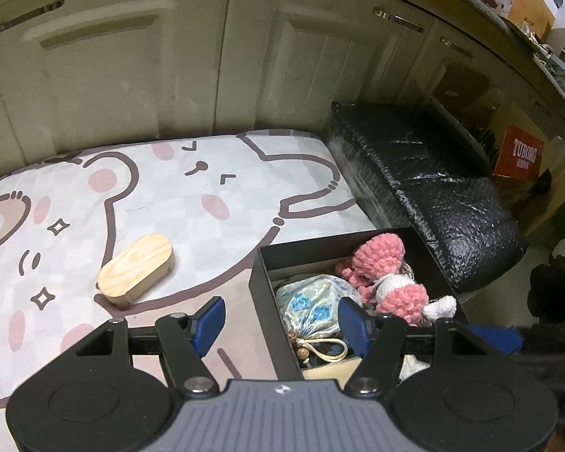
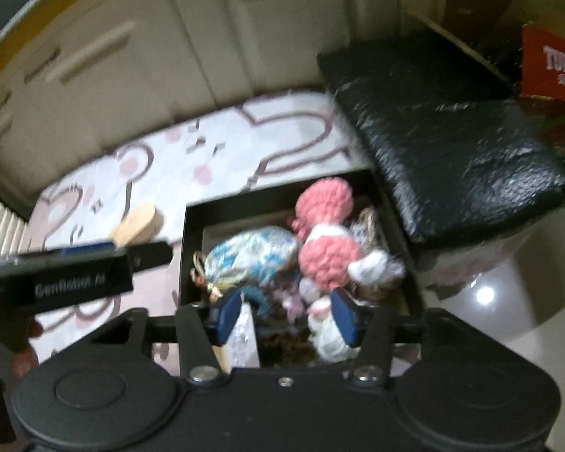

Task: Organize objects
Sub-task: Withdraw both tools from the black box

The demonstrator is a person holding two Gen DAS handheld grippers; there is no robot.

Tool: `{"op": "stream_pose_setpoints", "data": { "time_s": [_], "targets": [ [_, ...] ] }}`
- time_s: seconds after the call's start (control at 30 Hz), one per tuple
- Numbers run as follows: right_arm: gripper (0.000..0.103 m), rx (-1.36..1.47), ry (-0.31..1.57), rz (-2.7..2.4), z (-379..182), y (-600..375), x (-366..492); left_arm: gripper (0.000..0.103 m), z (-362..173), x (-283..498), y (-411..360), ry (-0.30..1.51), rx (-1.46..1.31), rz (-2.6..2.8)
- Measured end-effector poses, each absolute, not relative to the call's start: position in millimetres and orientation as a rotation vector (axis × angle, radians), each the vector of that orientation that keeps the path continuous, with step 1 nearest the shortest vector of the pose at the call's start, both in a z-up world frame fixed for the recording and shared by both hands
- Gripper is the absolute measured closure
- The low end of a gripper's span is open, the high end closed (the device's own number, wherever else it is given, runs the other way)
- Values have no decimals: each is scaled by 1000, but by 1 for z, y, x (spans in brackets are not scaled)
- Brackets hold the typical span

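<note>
A black box point(image 1: 258, 286) stands on the cartoon-print mat point(image 1: 150, 196). It holds a pink crocheted doll point(image 1: 380, 263), a blue-and-white drawstring pouch point(image 1: 312, 305) and other small items. An oval wooden block point(image 1: 135, 269) lies on the mat left of the box. My left gripper point(image 1: 280, 320) is open and empty, straddling the box's left wall. My right gripper point(image 2: 286, 314) is open and empty above the box's near end, over the doll point(image 2: 326, 241) and pouch point(image 2: 252, 256). The box point(image 2: 192, 248), block point(image 2: 137, 224) and left gripper body point(image 2: 75, 271) show in the blurred right wrist view.
Cream cabinet doors point(image 1: 132, 67) stand behind the mat. A long black wrapped bundle point(image 1: 433, 180) lies right of the mat and box. A red Tuborg carton point(image 1: 518, 156) stands further right. Glossy floor point(image 2: 508, 301) is to the right.
</note>
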State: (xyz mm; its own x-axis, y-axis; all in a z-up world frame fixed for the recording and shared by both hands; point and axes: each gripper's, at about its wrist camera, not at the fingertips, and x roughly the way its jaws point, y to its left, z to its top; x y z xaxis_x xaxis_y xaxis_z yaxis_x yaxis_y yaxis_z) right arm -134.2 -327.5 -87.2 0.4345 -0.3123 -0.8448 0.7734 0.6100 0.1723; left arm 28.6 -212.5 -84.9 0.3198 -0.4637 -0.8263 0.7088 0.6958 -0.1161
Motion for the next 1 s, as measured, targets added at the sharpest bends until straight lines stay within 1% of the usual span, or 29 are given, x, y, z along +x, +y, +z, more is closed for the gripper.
{"op": "stream_pose_setpoints", "data": {
  "time_s": [0.03, 0.13, 0.37, 0.5, 0.6, 0.63, 0.73, 0.77, 0.83, 0.9, 1.0],
  "targets": [
    [40, 592, 864, -735, -86, -328, -136, 36, -84, 27, -212, 971, 293, -783],
    [35, 558, 840, -764, -80, -327, -140, 36, -80, 24, -208, 963, 303, -774],
    [25, 530, 840, -830, -80, -330, -150, 36, -75, 21, -198, 958, 338, -746],
    [22, 508, 842, -839, -81, -327, -151, 25, -75, 22, -188, 958, 358, -714],
    [18, 498, 834, -855, -80, -326, -153, 17, -74, 23, -182, 958, 365, -694],
    [15, 498, 834, -862, -80, -326, -154, 13, -74, 23, -180, 961, 366, -688],
    [8, 487, 818, -881, -78, -324, -156, 6, -73, 24, -173, 967, 363, -667],
    [5, 483, 813, -886, -78, -323, -156, 5, -73, 25, -173, 969, 360, -663],
    [3, 475, 805, -887, -79, -322, -157, 1, -72, 26, -169, 978, 349, -655],
    [0, 465, 801, -891, -80, -320, -158, 0, -72, 26, -166, 978, 348, -654],
    [0, 460, 795, -898, -81, -319, -158, 0, -72, 25, -162, 959, 360, -643]
  ]
}}
